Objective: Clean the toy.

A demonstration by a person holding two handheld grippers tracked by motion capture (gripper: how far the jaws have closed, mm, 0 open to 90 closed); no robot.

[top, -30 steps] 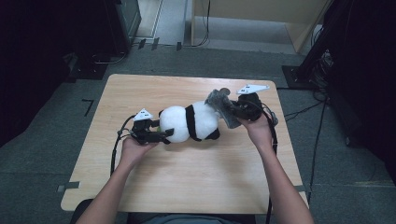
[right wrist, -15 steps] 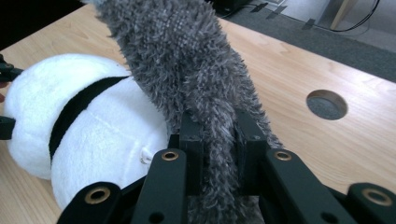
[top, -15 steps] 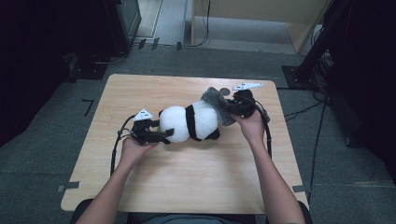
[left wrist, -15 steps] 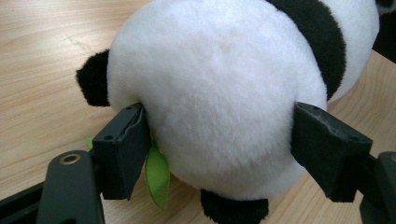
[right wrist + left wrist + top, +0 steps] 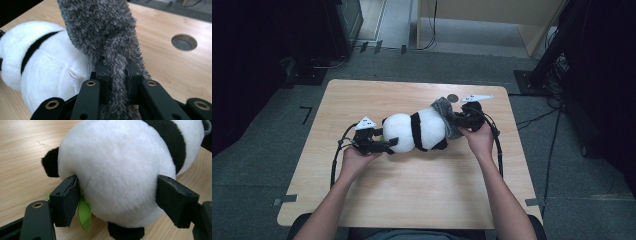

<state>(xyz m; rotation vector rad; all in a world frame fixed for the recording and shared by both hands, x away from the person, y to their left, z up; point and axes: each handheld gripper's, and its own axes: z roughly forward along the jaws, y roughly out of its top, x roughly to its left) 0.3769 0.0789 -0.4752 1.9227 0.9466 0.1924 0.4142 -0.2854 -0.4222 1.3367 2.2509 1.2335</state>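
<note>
Right gripper (image 5: 460, 120) sank a bit, jaws still pinching the grey cloth (image 5: 107, 37). Left gripper (image 5: 384, 144) hasn't budged, clamped on the panda (image 5: 414, 131); table (image 5: 412, 195) bare toward the near edge.

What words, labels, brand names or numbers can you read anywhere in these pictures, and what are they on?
None: no readable text anywhere.
The plush panda has no printed tag that shows; the green leaf beside it is blank.
The grey fuzzy cloth has no label.
The wooden table has no markings, just a round hole.
The left gripper and right gripper show no brand or number.
</note>
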